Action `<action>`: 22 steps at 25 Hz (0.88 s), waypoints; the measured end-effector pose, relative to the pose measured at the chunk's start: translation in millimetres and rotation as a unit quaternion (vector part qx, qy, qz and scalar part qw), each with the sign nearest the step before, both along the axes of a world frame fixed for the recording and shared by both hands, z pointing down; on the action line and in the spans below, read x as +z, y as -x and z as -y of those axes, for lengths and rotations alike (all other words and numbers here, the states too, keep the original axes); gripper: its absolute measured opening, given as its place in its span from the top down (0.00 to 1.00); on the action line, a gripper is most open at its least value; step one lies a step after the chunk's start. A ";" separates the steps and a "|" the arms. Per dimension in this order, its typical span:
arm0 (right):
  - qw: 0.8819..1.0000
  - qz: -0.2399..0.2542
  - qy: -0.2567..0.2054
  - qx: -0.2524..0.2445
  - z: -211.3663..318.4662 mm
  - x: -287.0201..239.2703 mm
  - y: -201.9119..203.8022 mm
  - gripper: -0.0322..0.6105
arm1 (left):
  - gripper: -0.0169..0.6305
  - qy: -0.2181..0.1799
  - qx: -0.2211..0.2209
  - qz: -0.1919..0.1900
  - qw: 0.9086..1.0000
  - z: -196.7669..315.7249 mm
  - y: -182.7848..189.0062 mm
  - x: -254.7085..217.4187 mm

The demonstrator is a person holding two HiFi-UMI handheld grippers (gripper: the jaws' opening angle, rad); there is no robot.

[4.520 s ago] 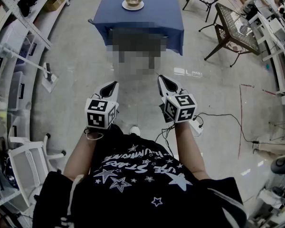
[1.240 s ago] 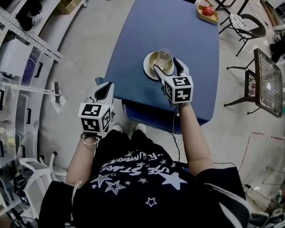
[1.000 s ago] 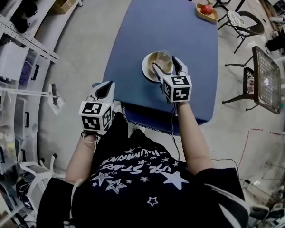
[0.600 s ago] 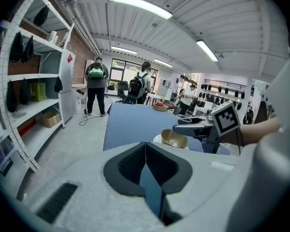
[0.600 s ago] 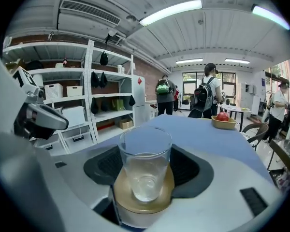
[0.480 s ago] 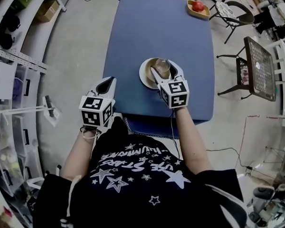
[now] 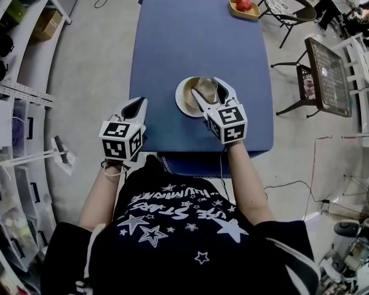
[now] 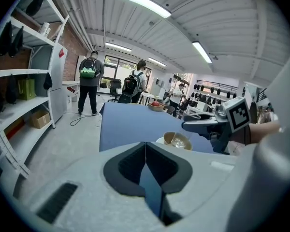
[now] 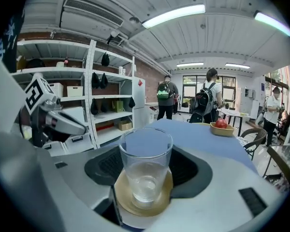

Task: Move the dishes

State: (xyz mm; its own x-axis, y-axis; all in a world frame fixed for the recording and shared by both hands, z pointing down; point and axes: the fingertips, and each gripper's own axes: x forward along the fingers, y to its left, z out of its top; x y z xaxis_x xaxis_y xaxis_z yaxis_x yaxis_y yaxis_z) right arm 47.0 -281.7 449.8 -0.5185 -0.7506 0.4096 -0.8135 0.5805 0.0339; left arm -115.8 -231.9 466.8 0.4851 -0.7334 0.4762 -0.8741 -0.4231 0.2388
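A clear glass (image 7: 206, 90) (image 9: 146, 168) stands in a tan bowl (image 7: 187, 94) (image 9: 135, 204) on a white plate (image 7: 181, 105), near the front of the blue table (image 7: 190, 35). My right gripper (image 7: 209, 86) reaches over the plate. Its jaws have just been closing, and their dark pads (image 9: 106, 166) now press on the glass from both sides. My left gripper (image 7: 135, 106) (image 8: 145, 178) hangs at the table's front left edge with its pads together and nothing between them. It is well apart from the plate.
A wooden bowl (image 7: 243, 6) with a red fruit sits at the table's far right corner. Chairs and a metal mesh table (image 7: 325, 66) stand to the right, shelving (image 7: 12, 72) to the left. Two people with backpacks (image 8: 89, 88) stand beyond the table.
The right jaws have closed in on the glass. The left gripper has come forward to the table's left edge. The view has shifted further over the table.
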 end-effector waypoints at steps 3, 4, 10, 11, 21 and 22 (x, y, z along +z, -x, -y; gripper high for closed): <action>1.000 0.014 -0.011 0.008 6.7 -23.2 -8.2 0.51 | 0.94 -0.005 0.008 -0.003 1.000 6.4 -3.5 -2.3; 1.000 0.016 -0.015 0.012 10.6 -30.5 -11.9 0.51 | 0.94 -0.007 0.010 -0.004 1.000 9.2 -5.0 -3.1; 0.999 0.025 -0.027 0.036 35.2 -54.7 -31.7 0.51 | 0.94 -0.013 0.018 -0.007 1.000 24.8 -8.2 -9.1; 0.999 0.021 -0.029 0.041 40.2 -55.7 -35.0 0.51 | 0.94 -0.015 0.020 -0.007 1.000 28.6 -8.8 -10.2; 0.996 0.002 0.017 0.087 78.8 -9.4 -75.1 0.51 | 0.94 -0.004 0.023 -0.003 1.000 52.9 -13.2 -4.7; 0.996 0.004 0.022 0.089 81.0 -4.8 -77.1 0.51 | 0.94 -0.001 0.022 -0.003 1.000 53.8 -12.4 -2.7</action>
